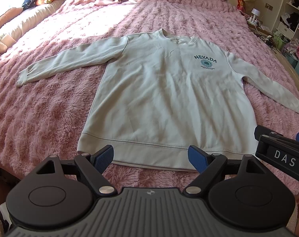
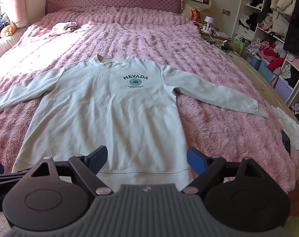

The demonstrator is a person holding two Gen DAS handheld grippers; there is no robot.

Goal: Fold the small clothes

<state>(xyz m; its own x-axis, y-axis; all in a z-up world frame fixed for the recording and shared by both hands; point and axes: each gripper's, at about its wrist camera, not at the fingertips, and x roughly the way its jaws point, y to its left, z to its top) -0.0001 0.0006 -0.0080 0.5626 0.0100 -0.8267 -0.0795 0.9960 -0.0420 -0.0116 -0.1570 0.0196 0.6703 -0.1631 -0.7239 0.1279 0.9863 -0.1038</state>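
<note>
On the pink fuzzy bedspread (image 2: 218, 118), a pale sweatshirt (image 2: 102, 118) is laid flat, front up, with both sleeves spread out to left and right and its hem nearest the cameras. No fold is seen in it, so the task is judged to be at its very start. The left gripper (image 1: 150, 158) is held above the near hem with its blue pads set wide and nothing between them; the right gripper (image 2: 147, 162) is likewise spread wide and empty over the hem's right part. A sleeve or side edge would probably need to be pinched next and carried across the body. "NEVADA" is printed on the chest above a round teal emblem; the small lines beneath cannot be read. "DAS" is lettered on the right gripper's side as seen from the left wrist.
</note>
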